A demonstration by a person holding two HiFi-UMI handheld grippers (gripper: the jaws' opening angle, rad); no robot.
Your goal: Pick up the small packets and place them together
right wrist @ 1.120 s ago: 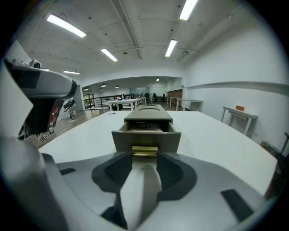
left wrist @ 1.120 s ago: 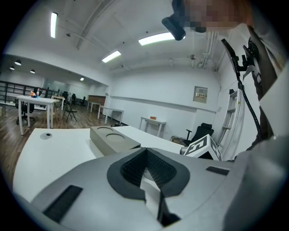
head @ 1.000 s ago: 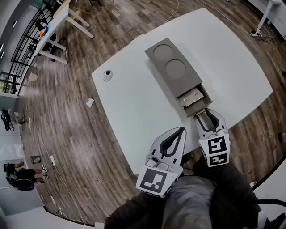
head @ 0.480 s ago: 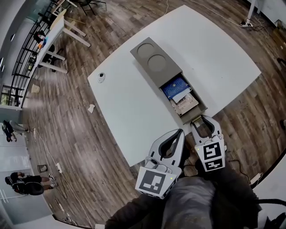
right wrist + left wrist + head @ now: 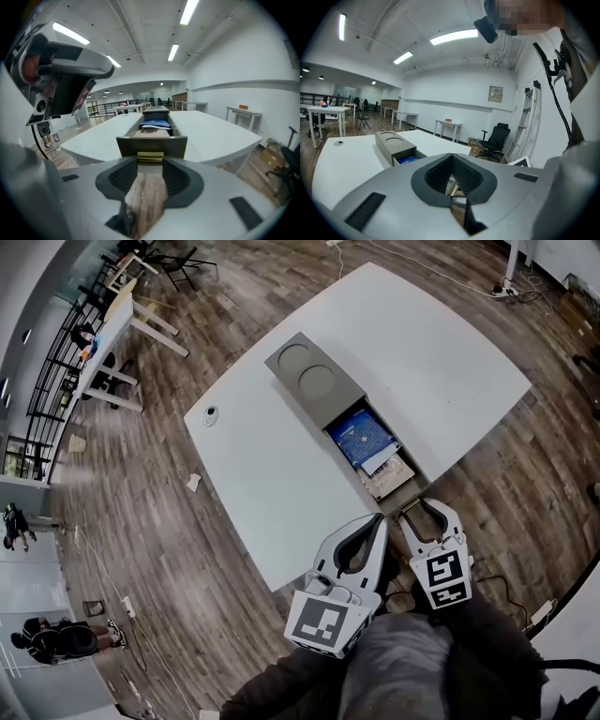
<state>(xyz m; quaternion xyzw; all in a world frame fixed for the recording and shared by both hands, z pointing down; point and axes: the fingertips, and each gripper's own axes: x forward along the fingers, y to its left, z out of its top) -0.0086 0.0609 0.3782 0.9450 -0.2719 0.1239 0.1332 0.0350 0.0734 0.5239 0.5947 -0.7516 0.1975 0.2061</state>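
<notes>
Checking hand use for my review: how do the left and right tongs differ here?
The right tongs are closed on the drawer handle; the left tongs are shut on nothing. The right tongs stand partly apart around that handle; the left tongs' tips meet. Both aim across the white table.

We log one large white table (image 5: 441, 362) with rounded corners, standing on dark plank flooring. Directly on it lies a long grey box (image 5: 314, 381) with two round recesses in its top, set aslant across the middle. Its drawer (image 5: 178, 145) is pulled out to the table's near edge, brass handle (image 5: 150, 157) at the front. Well apart from the box, near the left corner, we note a small round white object (image 5: 209, 415), too small to identify.
</notes>
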